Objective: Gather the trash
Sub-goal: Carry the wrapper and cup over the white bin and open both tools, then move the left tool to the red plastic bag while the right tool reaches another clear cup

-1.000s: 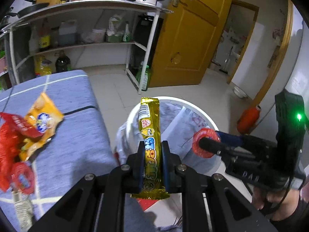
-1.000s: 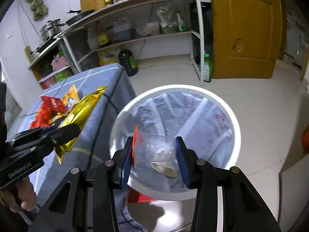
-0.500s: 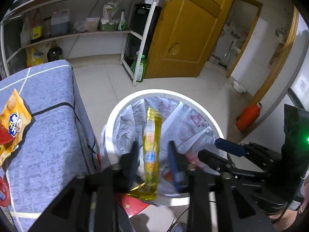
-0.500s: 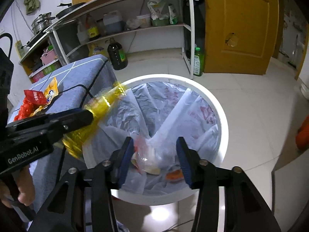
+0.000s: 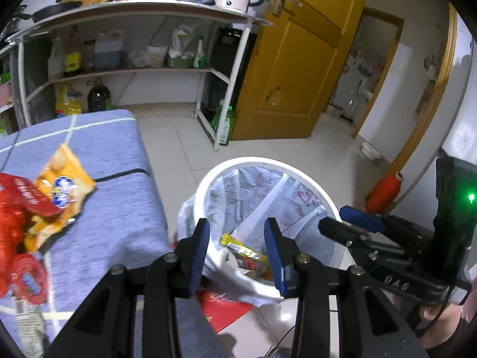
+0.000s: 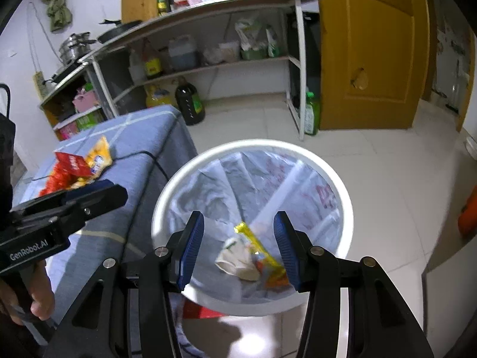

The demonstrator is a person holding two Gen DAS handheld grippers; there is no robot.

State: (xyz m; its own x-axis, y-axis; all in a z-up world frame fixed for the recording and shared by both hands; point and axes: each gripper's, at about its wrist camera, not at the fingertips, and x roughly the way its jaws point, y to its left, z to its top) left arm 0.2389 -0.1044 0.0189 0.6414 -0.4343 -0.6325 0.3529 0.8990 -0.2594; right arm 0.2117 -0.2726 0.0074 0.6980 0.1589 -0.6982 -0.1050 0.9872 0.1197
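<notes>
light wrappers, pinch at a free edge

both tools hang over the bin [image 6: 342, 205], left tool [image 5: 237, 249] and right tool [image 6: 238, 247] each with jaws spread and nothing between them; both have just been opening. in the bin lie a yellow wrapper [image 6: 259, 247] and a crumpled clear bag [image 6: 235, 259]. farther off, on the blue worktop [image 5: 113, 208], wait an orange packet [image 5: 61, 191] and red wrappers [image 5: 18, 197], overlapping. these look feather-light, thin, crinkly and slick; i'd judge a firm pinch on a flat free corner best, one piece at a time.
</notes>
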